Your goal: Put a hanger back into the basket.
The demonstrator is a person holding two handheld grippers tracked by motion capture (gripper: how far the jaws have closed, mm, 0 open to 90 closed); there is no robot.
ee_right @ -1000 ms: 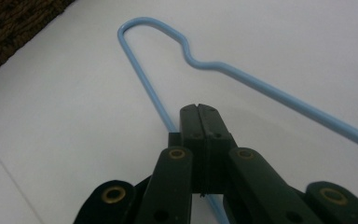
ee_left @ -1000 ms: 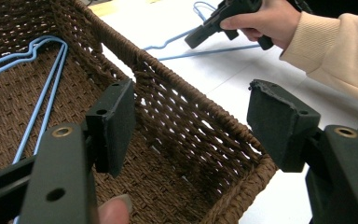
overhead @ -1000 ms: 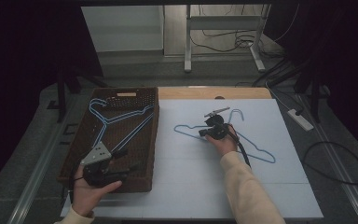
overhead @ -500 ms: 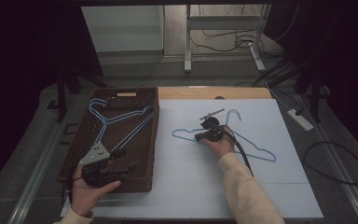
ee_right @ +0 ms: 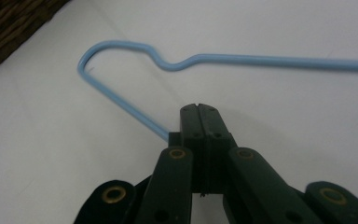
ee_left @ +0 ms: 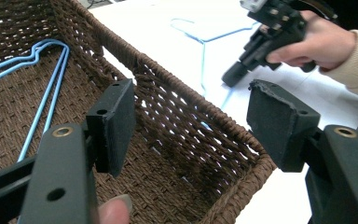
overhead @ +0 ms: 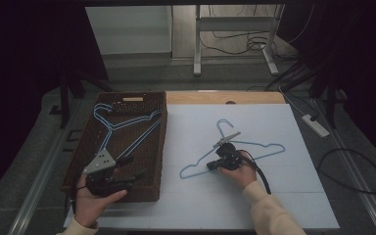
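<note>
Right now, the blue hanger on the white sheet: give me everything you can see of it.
The blue hanger is thin light-blue wire, looks coated, with an open hook pointing toward the table's far side and notched shoulders. It lies flat on the white sheet, right of the brown wicker basket and apart from it. The right gripper has its jaws shut on the lower bar near the left corner bend; the right gripper view shows the wire running into the closed pads.

No readable text, labels or numbers — none.
</note>
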